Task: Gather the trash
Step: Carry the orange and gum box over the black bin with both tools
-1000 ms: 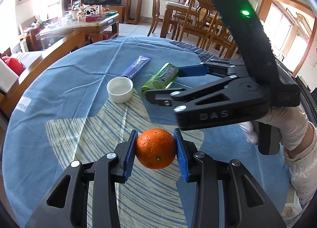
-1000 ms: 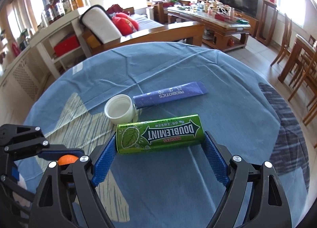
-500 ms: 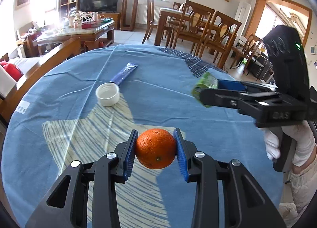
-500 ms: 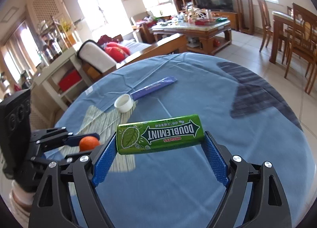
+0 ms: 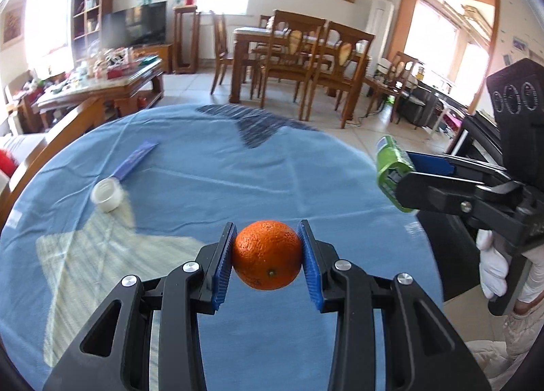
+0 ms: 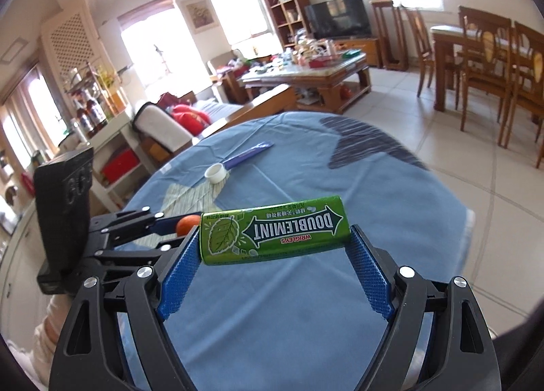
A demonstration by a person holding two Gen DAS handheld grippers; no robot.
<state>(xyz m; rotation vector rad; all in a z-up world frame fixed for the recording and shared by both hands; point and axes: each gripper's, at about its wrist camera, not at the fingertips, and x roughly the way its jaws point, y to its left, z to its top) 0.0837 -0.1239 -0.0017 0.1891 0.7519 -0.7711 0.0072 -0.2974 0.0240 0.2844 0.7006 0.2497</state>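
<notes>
The left tool (image 5: 267, 255) is clenched on an orange (image 5: 267, 254), its blue pads (image 5: 224, 265) pressing both sides of the fruit, which hangs clear above the blue-clothed counter (image 5: 238, 173). The right tool (image 6: 273, 251) grips a green gum pack (image 6: 273, 229) lengthwise, one pad at each end (the label reads upside down from this tool's camera). In the left view that tool sits off to the right of the orange, out past the counter's edge, held by a white-gloved hand (image 5: 493, 268). Beyond and to the left of the left tool, a white cap (image 5: 108, 194) lies on the counter, touching or just beside a blue tube (image 5: 136, 159).
</notes>
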